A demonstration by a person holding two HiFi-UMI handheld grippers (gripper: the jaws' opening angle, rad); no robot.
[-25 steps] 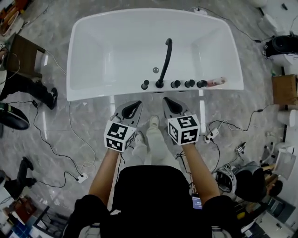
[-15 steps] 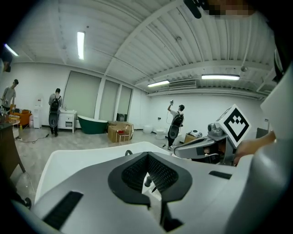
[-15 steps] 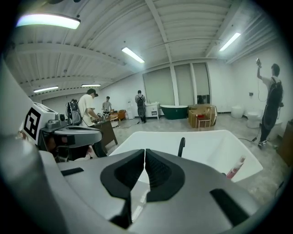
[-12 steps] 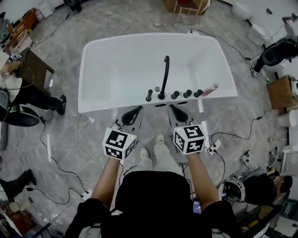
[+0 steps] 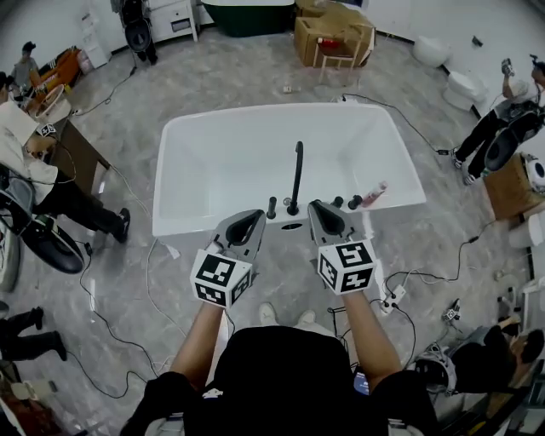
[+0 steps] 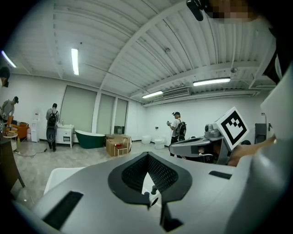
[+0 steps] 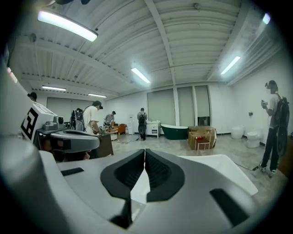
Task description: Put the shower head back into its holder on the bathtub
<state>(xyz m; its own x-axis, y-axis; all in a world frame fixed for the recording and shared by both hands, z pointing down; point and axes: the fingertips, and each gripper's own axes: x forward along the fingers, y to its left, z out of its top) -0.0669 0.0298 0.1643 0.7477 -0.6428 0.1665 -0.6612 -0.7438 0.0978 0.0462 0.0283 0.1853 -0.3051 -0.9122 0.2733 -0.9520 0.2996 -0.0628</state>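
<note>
Left gripper (image 5: pixel 253 214): jaws pressed fully together, nothing between them, touching nothing. Right gripper (image 5: pixel 316 205): jaws likewise closed and empty. In the head view we see both side by side at the near rim of the white bathtub (image 5: pixel 187 223), one on each side of its black spout (image 5: pixel 297 174). Shower head (image 5: pixel 375 193): pinkish-white, lying tilted on that near rim, at the right end of the row of fittings, apart from both grippers. Counts: two grippers, one shower head, one spout, three black knobs (image 5: pixel 272 207) showing, with the right gripper covering part of the row. One dark green tub (image 5: pixel 247 13) stands well beyond the bathtub.
</note>
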